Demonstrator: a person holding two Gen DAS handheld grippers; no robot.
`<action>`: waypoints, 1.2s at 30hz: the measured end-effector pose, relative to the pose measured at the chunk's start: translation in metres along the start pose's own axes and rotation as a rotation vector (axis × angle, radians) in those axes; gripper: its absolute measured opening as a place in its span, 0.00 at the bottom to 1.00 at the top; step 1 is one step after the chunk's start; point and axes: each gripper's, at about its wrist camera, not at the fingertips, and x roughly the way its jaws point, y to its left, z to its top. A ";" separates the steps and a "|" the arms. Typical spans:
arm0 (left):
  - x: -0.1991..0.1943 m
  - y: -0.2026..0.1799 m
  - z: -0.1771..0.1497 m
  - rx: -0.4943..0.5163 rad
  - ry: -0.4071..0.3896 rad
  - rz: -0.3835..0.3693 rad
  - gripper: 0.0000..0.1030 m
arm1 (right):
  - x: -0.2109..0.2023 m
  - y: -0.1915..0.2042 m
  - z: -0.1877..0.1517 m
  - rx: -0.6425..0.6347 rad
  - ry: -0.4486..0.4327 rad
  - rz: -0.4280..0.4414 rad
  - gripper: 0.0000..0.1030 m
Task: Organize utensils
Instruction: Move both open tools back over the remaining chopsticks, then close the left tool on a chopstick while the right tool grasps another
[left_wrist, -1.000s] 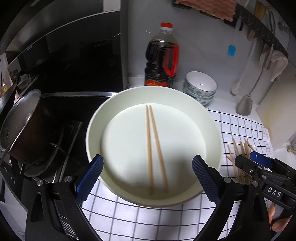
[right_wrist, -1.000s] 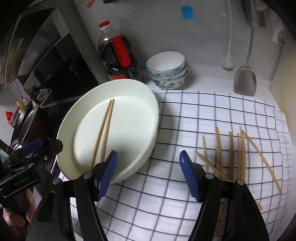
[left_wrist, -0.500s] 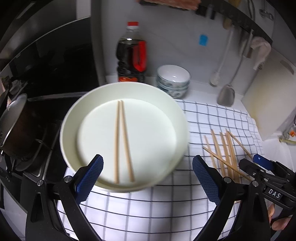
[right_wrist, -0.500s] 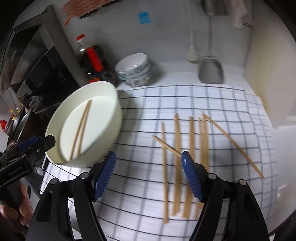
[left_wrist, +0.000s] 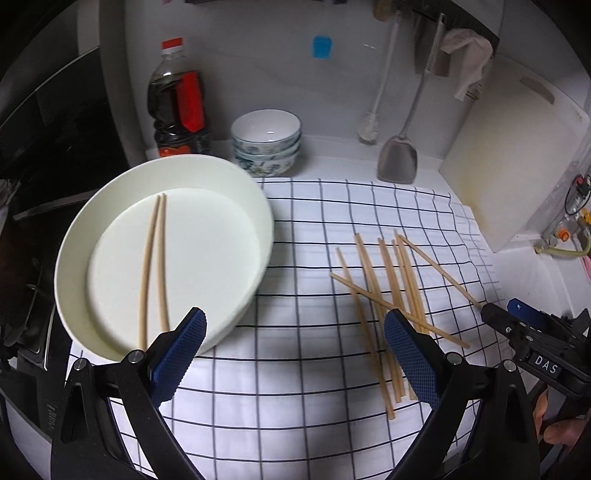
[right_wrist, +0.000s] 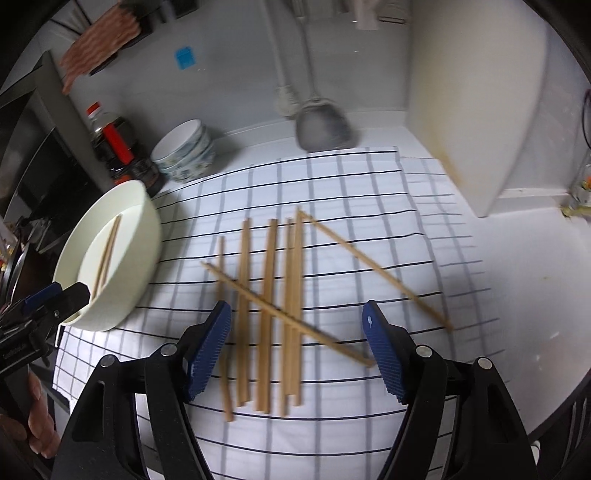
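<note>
A wide cream bowl (left_wrist: 258, 206) (right_wrist: 144, 236) stands at the left end of a checked cloth (left_wrist: 303, 369) (right_wrist: 369, 206), with two wooden chopsticks (left_wrist: 153, 266) (right_wrist: 107, 254) lying inside it. Several loose chopsticks (left_wrist: 384, 291) (right_wrist: 269, 310) lie scattered on the cloth to its right. My left gripper (left_wrist: 295, 354) hangs open above the cloth between bowl and loose chopsticks, holding nothing. Above the near ends of the loose chopsticks, my right gripper (right_wrist: 295, 350) is open and empty. Each gripper shows at the edge of the other's view.
A dark sauce bottle (left_wrist: 177, 103), stacked patterned bowls (left_wrist: 266, 144), a hanging brush (left_wrist: 369, 125) and a metal spatula (left_wrist: 399, 162) line the back wall. A white cutting board (left_wrist: 517, 166) leans at the right. The stove (left_wrist: 40, 155) lies left of the bowl.
Both grippers have swept to the right, from over the bowl toward the loose chopsticks. Both stay open and empty. The bowl and its two chopsticks have not moved.
</note>
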 end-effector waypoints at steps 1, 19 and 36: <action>0.002 -0.005 0.000 0.003 0.003 -0.003 0.92 | 0.000 -0.005 0.000 0.001 0.000 -0.002 0.68; 0.056 -0.052 -0.028 -0.019 0.079 0.077 0.93 | 0.051 -0.069 -0.003 -0.028 0.023 0.034 0.69; 0.108 -0.058 -0.049 -0.108 0.102 0.128 0.93 | 0.105 -0.084 0.014 -0.209 0.082 0.019 0.69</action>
